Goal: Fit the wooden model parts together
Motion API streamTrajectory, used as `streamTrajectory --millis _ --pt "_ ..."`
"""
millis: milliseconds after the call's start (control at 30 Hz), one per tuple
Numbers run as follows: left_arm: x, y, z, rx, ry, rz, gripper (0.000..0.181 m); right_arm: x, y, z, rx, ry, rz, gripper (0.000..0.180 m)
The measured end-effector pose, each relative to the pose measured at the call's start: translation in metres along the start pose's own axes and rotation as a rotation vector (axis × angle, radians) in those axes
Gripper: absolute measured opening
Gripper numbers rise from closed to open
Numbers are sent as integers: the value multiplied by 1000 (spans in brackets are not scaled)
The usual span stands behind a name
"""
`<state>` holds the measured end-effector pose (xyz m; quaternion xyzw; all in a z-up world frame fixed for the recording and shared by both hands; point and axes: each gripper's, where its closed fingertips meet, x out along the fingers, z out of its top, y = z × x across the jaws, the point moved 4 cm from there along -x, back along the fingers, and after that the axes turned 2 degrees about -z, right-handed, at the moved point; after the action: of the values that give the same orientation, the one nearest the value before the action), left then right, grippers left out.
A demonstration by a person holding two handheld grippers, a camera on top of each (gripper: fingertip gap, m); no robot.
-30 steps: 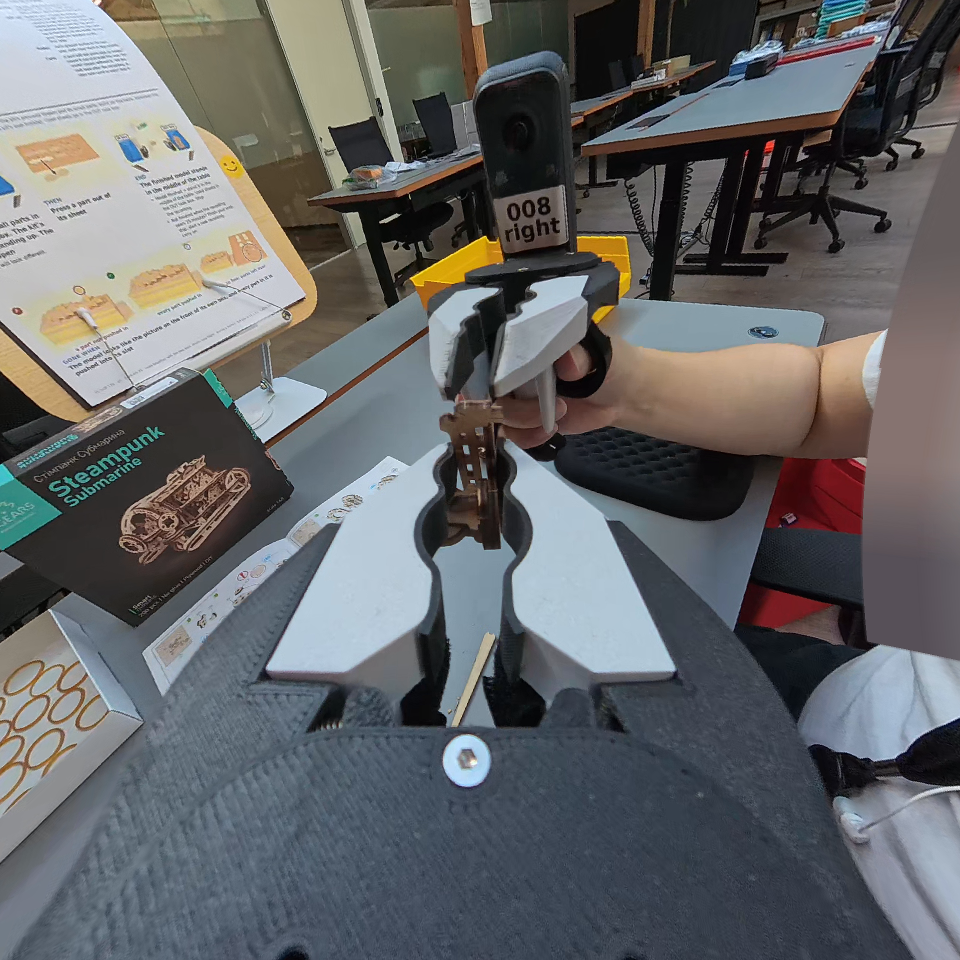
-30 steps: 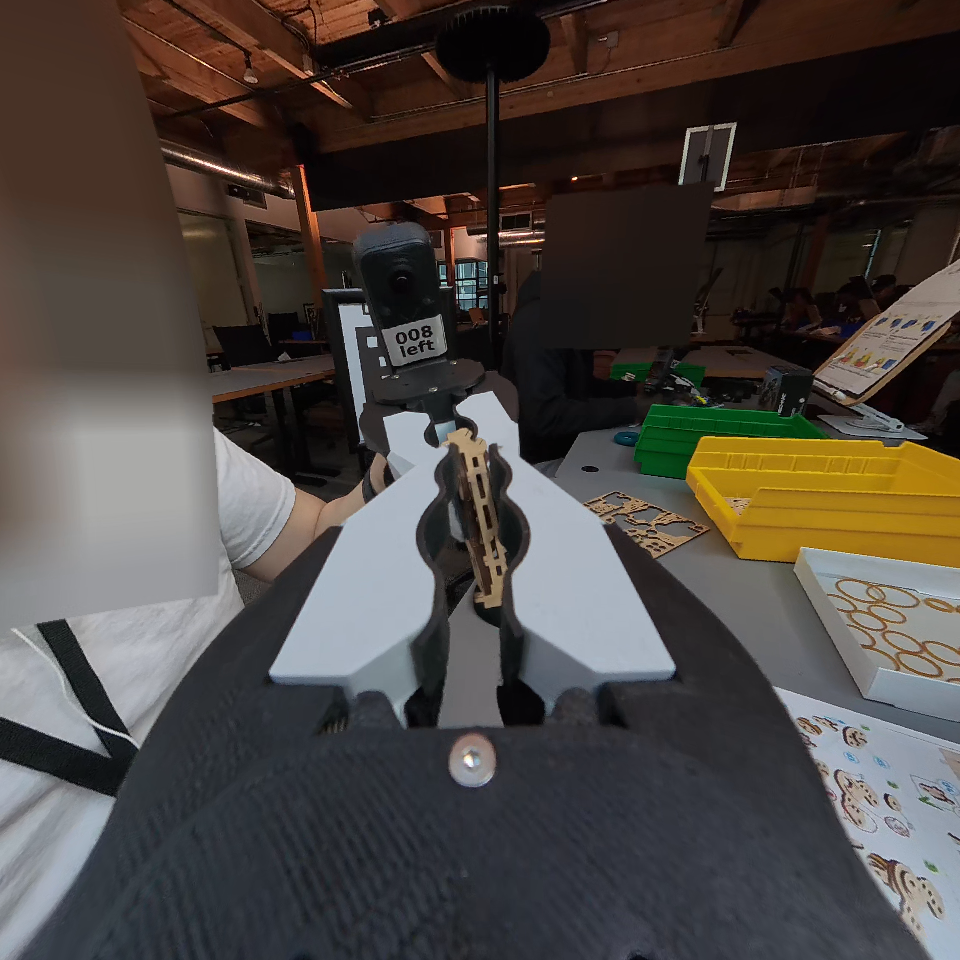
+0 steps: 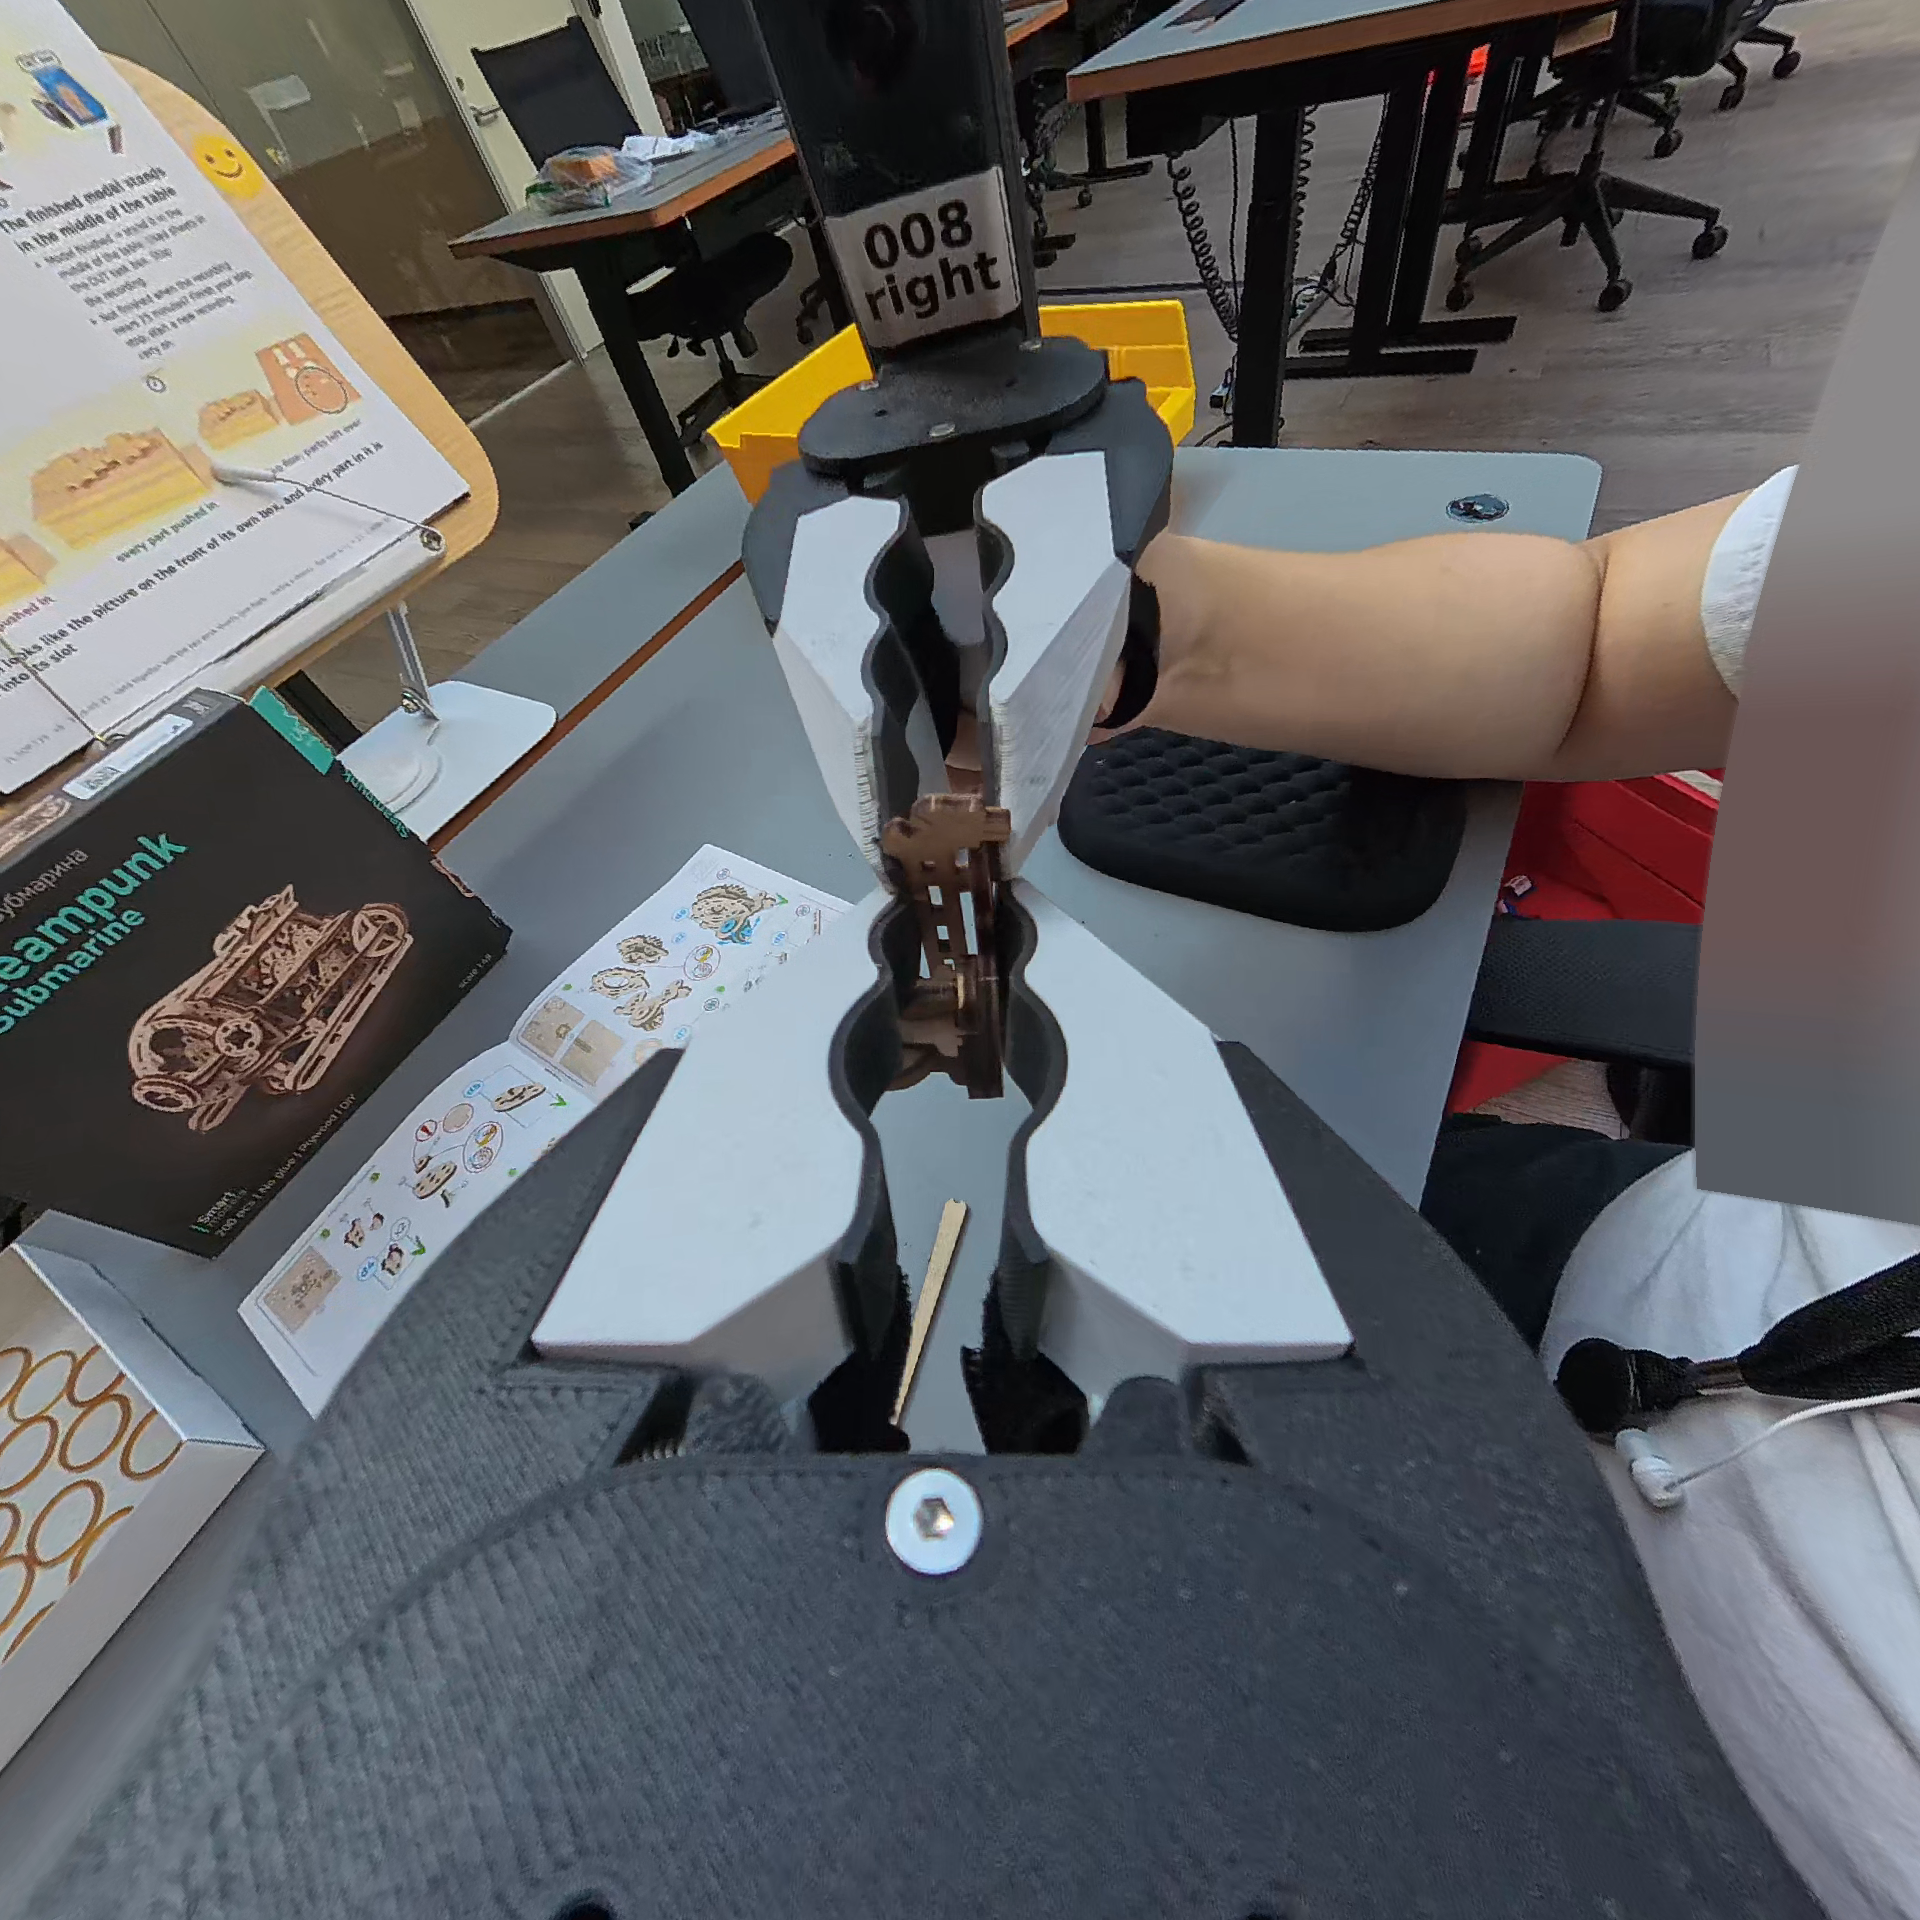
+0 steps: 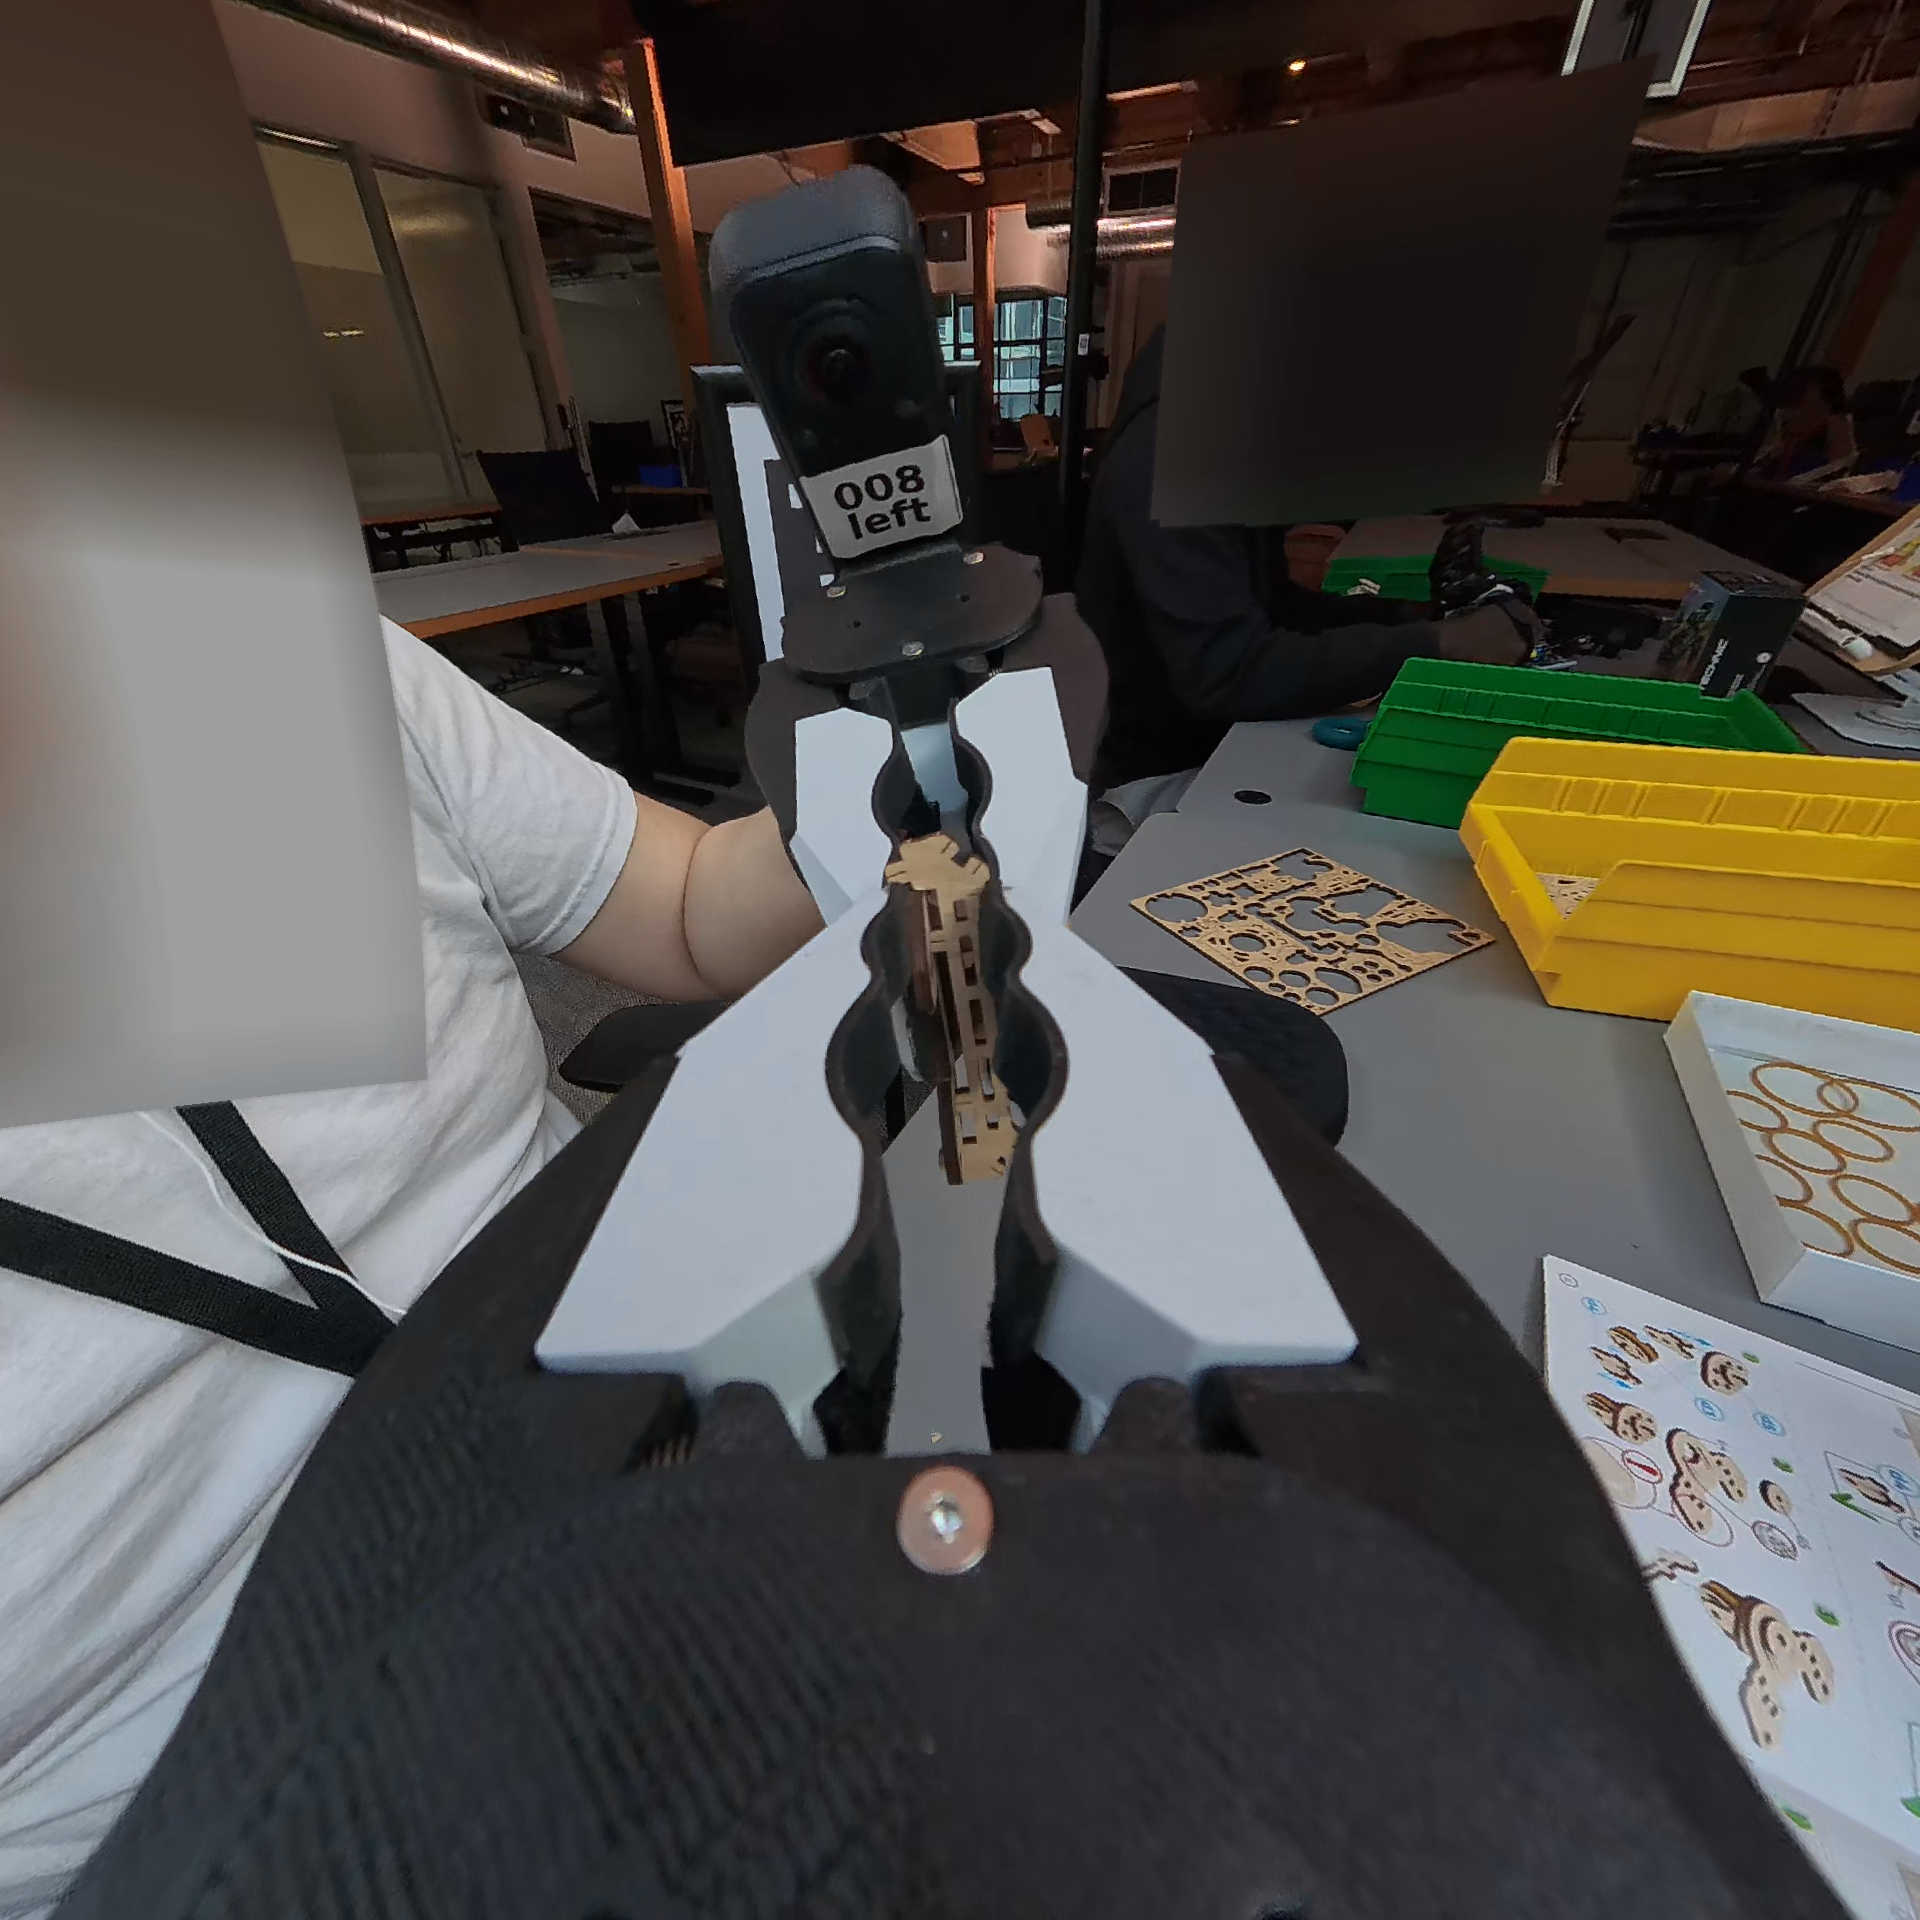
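Two grey-fingered grippers meet tip to tip: the left gripper (image 3: 948,914) and right gripper (image 4: 943,914) both clamp one slotted tan wooden model assembly (image 3: 951,935) between closed jaws.

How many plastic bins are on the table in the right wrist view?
3: two yellow bins, one nested in the other, at right; one green bin behind them. Others may be hidden.
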<state>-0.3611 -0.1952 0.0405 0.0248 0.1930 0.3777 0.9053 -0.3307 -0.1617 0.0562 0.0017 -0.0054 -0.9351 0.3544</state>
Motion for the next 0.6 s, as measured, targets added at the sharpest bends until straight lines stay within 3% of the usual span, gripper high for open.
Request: streamTrajectory --millis 233,433,600 --pt "0 0 -4 7 -6 7 12 1 -2 -4 13 -29 41 11" --pt "-1 -3 1 -13 -32 -38 12 0 -1 -2 159 -92 149 14" --pt "-1 -1 -1 -30 -12 -31 12 0 -1 -2 54 -49 59 11"
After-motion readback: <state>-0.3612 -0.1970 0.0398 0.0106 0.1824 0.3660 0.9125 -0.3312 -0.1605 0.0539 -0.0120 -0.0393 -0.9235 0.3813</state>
